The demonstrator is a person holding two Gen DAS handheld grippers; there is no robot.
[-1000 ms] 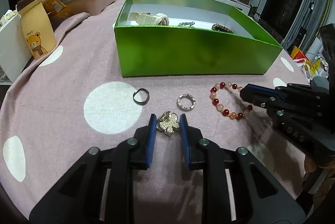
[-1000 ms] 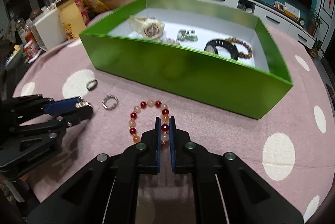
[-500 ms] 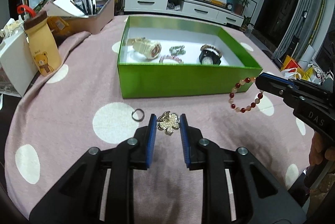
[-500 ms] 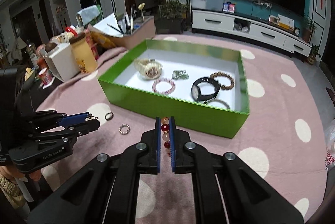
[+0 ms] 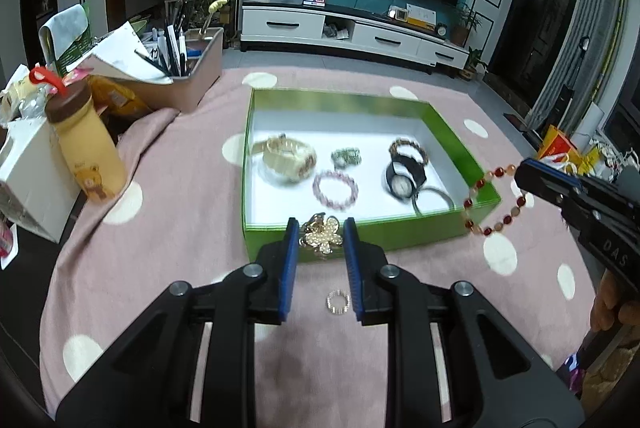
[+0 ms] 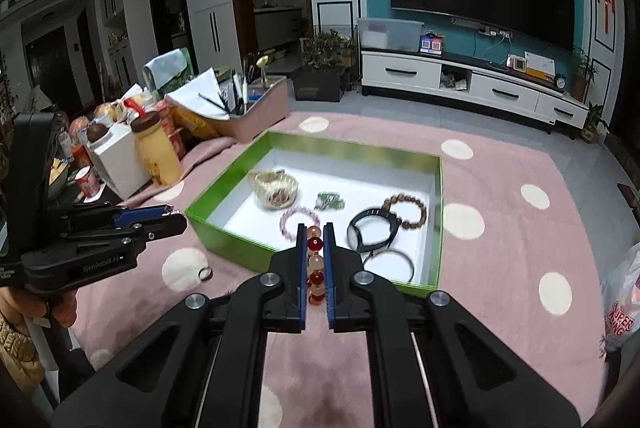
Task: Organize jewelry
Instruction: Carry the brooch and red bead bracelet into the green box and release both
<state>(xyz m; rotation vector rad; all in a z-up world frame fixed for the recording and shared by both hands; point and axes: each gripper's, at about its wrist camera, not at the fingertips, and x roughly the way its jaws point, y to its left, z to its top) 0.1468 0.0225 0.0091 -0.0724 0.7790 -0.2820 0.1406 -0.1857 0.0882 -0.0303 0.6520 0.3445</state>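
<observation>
My left gripper (image 5: 321, 228) is shut on a gold flower brooch (image 5: 322, 238), held in the air in front of the green box (image 5: 360, 242). At the right of the left wrist view, the right gripper (image 5: 525, 173) dangles a red and orange bead bracelet (image 5: 487, 230) beside the box's near right corner. Seen from its own camera, the right gripper (image 6: 315, 231) is shut on that bracelet (image 6: 315, 244) above the box's front wall (image 6: 240, 248). The left gripper (image 6: 176, 216) hangs left of the box. A crystal ring (image 5: 338, 302) lies on the pink cloth.
Inside the box lie a cream watch (image 5: 288, 158), a pink bead bracelet (image 5: 335, 188), a black watch (image 5: 404, 178) and a brown bead bracelet (image 5: 408, 148). A yellow bear bottle (image 5: 90, 156), a white carton (image 5: 28, 180) and a pen bin (image 5: 188, 84) crowd the left.
Both grippers have risen, each keeping its piece. The bead bracelet left the cloth and now hangs in the air. The box's inside has come into fuller view.
</observation>
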